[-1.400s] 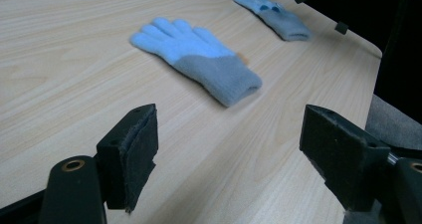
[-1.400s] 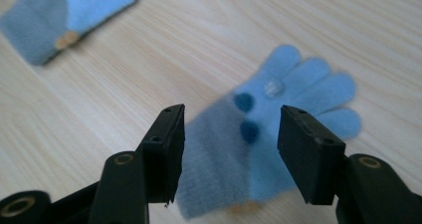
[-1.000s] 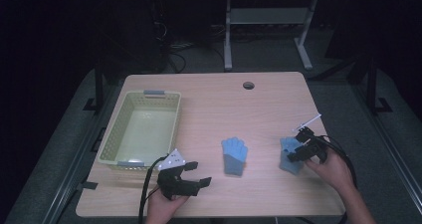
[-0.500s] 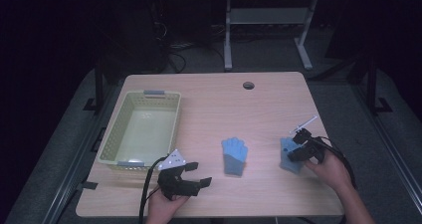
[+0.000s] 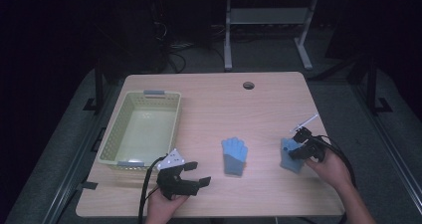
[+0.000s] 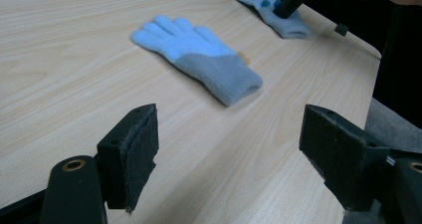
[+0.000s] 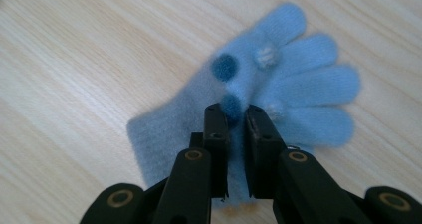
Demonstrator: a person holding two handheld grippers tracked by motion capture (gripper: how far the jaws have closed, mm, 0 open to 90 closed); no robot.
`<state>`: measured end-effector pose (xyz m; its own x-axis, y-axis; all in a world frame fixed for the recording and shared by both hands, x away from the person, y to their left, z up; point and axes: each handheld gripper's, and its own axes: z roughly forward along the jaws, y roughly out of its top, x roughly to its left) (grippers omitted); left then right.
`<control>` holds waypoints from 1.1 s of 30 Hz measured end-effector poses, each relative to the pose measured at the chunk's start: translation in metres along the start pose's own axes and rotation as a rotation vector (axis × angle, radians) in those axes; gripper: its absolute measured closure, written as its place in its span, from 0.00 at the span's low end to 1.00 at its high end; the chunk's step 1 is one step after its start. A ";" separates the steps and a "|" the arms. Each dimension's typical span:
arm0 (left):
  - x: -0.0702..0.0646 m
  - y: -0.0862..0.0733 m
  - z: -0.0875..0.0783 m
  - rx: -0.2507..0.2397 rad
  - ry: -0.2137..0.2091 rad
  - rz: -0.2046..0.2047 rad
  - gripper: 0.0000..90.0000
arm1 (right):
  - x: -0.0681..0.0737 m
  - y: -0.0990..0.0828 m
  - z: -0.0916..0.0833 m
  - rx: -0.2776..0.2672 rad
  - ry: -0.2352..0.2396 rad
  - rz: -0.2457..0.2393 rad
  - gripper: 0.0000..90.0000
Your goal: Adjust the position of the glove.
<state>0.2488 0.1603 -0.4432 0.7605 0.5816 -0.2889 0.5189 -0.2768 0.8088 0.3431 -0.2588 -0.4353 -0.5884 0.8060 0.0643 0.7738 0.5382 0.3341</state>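
A: Wooden bench (image 5: 209, 99), dark room. R gripper (image 7: 234, 115)?
B: Fingers just closed, pinching right glove (image 7: 259, 94) at bench's right edge.
A: L gripper (image 6: 229, 149)?
B: Fingers wide apart, holding nothing; second glove (image 6: 199, 52) flat mid-bench, basket (image 5: 112, 139) left.

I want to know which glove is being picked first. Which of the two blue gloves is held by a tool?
The glove near the table's right edge: the right tool is closed on it. The middle glove lies free; the left tool is open.
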 end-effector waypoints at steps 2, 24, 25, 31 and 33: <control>0.000 0.000 0.000 0.000 0.000 0.000 0.26 | 0.000 0.000 -0.004 -0.015 0.007 -0.001 0.91; 0.000 0.000 -0.001 -0.010 0.001 -0.008 0.26 | 0.037 0.025 -0.048 -0.116 0.014 -0.122 0.91; 0.000 0.000 -0.001 -0.010 0.001 -0.008 0.26 | 0.038 0.026 -0.049 -0.116 0.015 -0.128 0.91; 0.001 0.000 -0.001 -0.011 0.001 -0.008 0.26 | 0.048 0.033 -0.054 -0.127 0.019 -0.153 0.91; 0.001 0.000 -0.001 -0.012 0.001 -0.008 0.26 | 0.050 0.035 -0.055 -0.133 0.025 -0.162 0.91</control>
<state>0.2489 0.1617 -0.4429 0.7560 0.5843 -0.2950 0.5204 -0.2632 0.8123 0.3283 -0.2133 -0.3681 -0.7097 0.7041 0.0224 0.6314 0.6217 0.4635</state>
